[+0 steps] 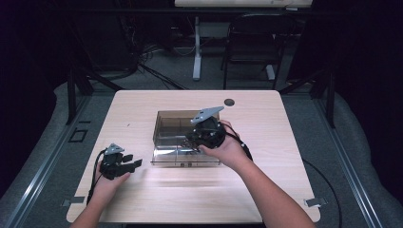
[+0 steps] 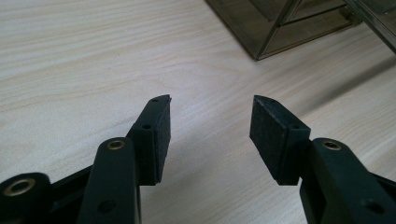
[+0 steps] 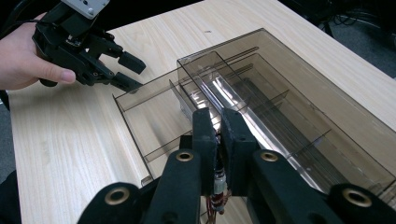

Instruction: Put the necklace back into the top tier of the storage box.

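Right gripper over open front of smoky clear organizer box, mid-table. Left gripper well apart at near left, jaws spread, pointing toward box. Chair far beyond both.

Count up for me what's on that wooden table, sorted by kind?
Hand-held claws: 2, left claw and right claw
Smoky clear plastic organizer box: 1
Small item with thin wires in the right claw: 1
Total: 4

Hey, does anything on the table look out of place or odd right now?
Nothing is spilled or broken. The smoky plastic organizer box has its tray pulled out. The right gripper pinches a small thing with thin wires above it.
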Motion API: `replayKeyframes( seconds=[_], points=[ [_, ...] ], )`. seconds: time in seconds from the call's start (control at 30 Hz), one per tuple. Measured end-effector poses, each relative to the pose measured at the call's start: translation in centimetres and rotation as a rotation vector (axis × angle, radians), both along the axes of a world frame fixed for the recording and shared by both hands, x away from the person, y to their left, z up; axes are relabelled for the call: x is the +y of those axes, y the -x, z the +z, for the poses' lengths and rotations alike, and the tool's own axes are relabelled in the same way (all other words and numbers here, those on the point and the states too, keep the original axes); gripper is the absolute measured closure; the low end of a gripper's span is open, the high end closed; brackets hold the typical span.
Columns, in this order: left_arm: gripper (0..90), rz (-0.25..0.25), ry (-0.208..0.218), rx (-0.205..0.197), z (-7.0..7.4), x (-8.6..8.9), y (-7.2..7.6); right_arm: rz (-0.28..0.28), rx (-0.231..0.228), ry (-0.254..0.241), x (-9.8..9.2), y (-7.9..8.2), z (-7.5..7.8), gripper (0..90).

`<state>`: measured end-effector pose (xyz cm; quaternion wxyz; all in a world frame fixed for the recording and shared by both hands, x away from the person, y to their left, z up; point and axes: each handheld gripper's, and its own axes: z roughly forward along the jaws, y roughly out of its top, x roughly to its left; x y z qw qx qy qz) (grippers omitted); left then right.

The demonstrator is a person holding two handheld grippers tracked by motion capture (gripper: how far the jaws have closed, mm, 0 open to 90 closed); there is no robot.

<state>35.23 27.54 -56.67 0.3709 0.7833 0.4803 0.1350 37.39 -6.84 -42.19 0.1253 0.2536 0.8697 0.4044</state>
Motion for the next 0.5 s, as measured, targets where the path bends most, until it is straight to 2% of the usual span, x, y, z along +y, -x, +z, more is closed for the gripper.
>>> replayKeyframes(
  seconds=[0.13, 0.5],
  points=[
    [48.3, -0.002, -0.001, 0.001, 0.0, 0.0, 0.0, 0.002, 0.004, -0.009, 0.4, 0.0, -0.4, 85.1],
    [48.3, -0.002, 0.0, 0.001, 0.0, 0.0, 0.0, -0.005, 0.005, 0.008, 1.1, -0.5, -1.6, 85.1]
  ],
)
